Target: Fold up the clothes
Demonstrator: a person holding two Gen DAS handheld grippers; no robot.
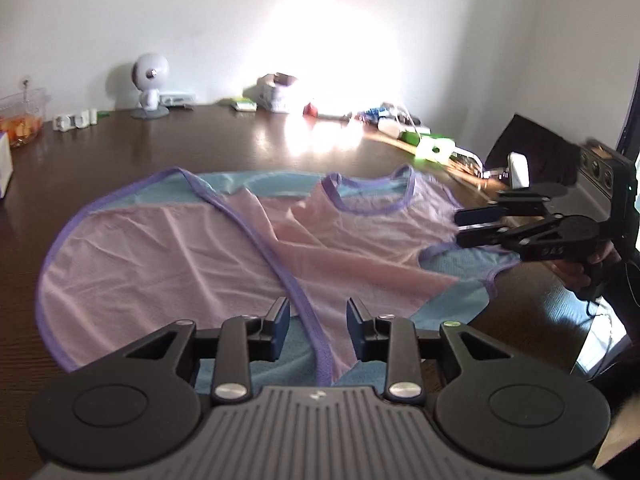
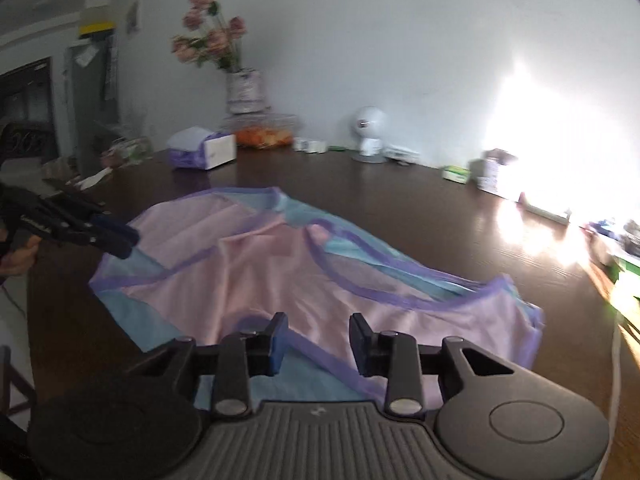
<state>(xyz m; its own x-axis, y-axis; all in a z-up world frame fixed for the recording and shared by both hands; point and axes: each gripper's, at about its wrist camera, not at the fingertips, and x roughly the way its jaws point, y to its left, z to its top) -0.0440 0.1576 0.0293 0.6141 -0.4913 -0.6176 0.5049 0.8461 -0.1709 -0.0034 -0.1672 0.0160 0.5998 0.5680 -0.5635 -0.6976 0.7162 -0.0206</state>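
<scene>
A pink and light-blue garment with purple trim (image 1: 192,248) lies spread, partly folded over itself, on the dark wooden table (image 1: 248,140); it also shows in the right wrist view (image 2: 256,272). My left gripper (image 1: 318,320) is open and empty, hovering over the garment's near edge, where a purple trim band runs between its fingers. My right gripper (image 2: 318,336) is open and empty over the garment's opposite edge. The right gripper shows in the left wrist view (image 1: 464,226) at the garment's right side. The left gripper shows in the right wrist view (image 2: 126,240) at the garment's left side.
Along the far table edge stand a small white fan (image 1: 150,84), a clear container with orange contents (image 1: 22,120), a tissue box (image 2: 204,152), a vase of pink flowers (image 2: 240,88) and small boxes and green items (image 1: 432,148). Sunlight glares on the wall and table.
</scene>
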